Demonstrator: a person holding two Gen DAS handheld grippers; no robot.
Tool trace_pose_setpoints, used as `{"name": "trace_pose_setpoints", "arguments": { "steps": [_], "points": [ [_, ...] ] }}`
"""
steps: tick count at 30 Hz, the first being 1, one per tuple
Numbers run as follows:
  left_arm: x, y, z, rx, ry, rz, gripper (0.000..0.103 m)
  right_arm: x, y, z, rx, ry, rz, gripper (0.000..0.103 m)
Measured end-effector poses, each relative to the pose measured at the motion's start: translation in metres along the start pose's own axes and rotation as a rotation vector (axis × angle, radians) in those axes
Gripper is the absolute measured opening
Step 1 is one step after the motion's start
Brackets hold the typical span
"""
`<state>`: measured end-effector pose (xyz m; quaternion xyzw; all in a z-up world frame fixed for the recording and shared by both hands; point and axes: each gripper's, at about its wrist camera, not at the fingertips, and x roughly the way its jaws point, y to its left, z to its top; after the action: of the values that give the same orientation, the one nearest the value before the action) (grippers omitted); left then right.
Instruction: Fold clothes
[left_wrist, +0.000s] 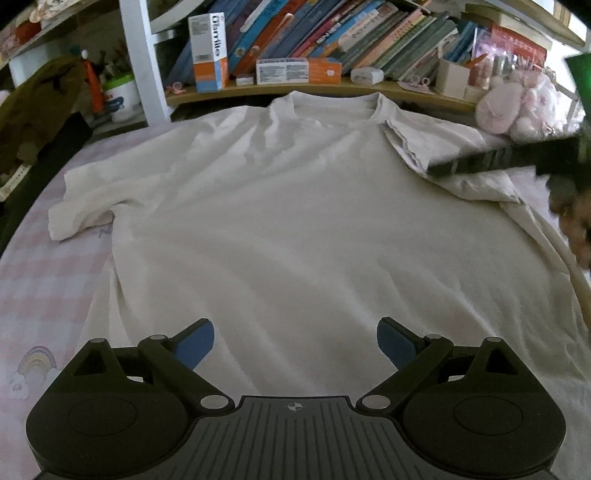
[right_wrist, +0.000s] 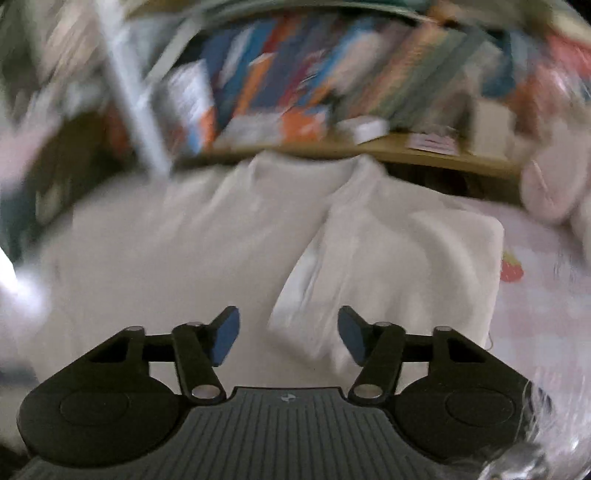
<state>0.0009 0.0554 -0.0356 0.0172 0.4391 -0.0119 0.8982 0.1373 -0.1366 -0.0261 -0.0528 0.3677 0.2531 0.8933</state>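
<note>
Left wrist view looks down over a pale shirt (left_wrist: 288, 206) spread flat on a bed with a pink checked sheet (left_wrist: 48, 288); the collar lies at the far side, just below a wooden shelf (left_wrist: 332, 88), and the hem runs under the left gripper (left_wrist: 295, 345) at the near edge; its blue pads (left_wrist: 195, 345) stand wide apart with nothing between them, hovering above the lower part of the shirt. One sleeve (left_wrist: 77, 214) lies spread out flat on the sheet at the picture's left; the other sleeve (left_wrist: 410, 144) is folded in over the shoulder, its cuff edge showing in layers. The right gripper (left_wrist: 498, 158) reaches in from the picture's right as a dark blurred bar just beside that folded sleeve; part of a hand (left_wrist: 576, 225) shows behind it at the edge. Books (left_wrist: 351, 37) lean in a row on the shelf, with an orange and white box (left_wrist: 208, 51) standing upright before them and another box (left_wrist: 297, 70) lying flat; a pink plush toy (left_wrist: 517, 107) sits at the far right corner of the bed.

Right wrist view is heavily smeared; the right gripper's pads (right_wrist: 225, 341) stand apart with a clear gap, and nothing is clamped; the folded sleeve (right_wrist: 388, 266) lies ahead of them on the shirt, and whether a pad touches the cloth I cannot tell.
</note>
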Motion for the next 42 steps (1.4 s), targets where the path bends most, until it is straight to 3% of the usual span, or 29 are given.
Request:
{"name": "trace_pose_setpoints", "arguments": {
  "steps": [1,3,6,9,12,14,15,17,24,28,32,35,37,39,42],
  "points": [
    [-0.001,-0.002,0.0,0.006,-0.001,-0.004,0.097,0.004,0.01,-0.005,-0.071,0.018,-0.025,0.044],
    [-0.003,-0.004,0.0,0.022,-0.007,-0.008,0.097,0.01,0.013,-0.01,-0.128,0.027,-0.086,0.022],
    [-0.007,-0.006,0.001,0.042,-0.021,-0.009,0.097,0.007,0.011,-0.013,-0.137,0.015,-0.121,0.008],
    [-0.008,-0.002,-0.001,0.031,-0.02,-0.007,0.097,-0.008,0.008,-0.011,-0.102,-0.001,-0.078,0.008],
    [-0.006,0.003,-0.002,-0.001,-0.006,-0.009,0.097,0.001,0.008,-0.014,-0.091,0.075,-0.05,0.011],
    [-0.007,0.005,0.0,-0.01,-0.012,-0.011,0.097,0.005,0.006,-0.018,-0.065,0.076,-0.05,0.018],
    [-0.008,0.005,0.0,-0.008,-0.013,-0.011,0.097,0.003,0.004,-0.019,-0.04,0.067,-0.039,0.031],
    [-0.009,0.005,-0.001,-0.003,-0.017,-0.011,0.097,-0.002,0.004,-0.02,0.003,0.063,-0.014,0.045],
    [-0.01,0.008,0.003,-0.023,-0.03,-0.016,0.097,-0.03,0.006,-0.029,0.052,0.045,-0.013,0.049],
    [-0.01,0.007,0.006,-0.028,-0.037,-0.024,0.097,-0.048,-0.014,-0.032,0.127,-0.009,-0.129,0.051],
    [-0.011,-0.003,0.007,0.004,-0.038,-0.039,0.097,-0.054,-0.052,-0.033,0.29,-0.012,-0.228,0.047],
    [-0.013,-0.011,0.006,0.03,-0.041,-0.043,0.097,-0.05,-0.081,-0.036,0.418,0.018,-0.222,0.043],
    [-0.014,-0.015,0.006,0.042,-0.044,-0.043,0.097,-0.043,-0.09,-0.039,0.45,0.044,-0.191,0.036],
    [-0.014,-0.017,0.007,0.044,-0.045,-0.039,0.097,-0.04,-0.095,-0.041,0.464,0.049,-0.145,0.015],
    [-0.015,-0.019,0.006,0.038,-0.044,-0.029,0.097,-0.045,-0.11,-0.047,0.553,0.026,-0.13,0.008]
  ]
}}
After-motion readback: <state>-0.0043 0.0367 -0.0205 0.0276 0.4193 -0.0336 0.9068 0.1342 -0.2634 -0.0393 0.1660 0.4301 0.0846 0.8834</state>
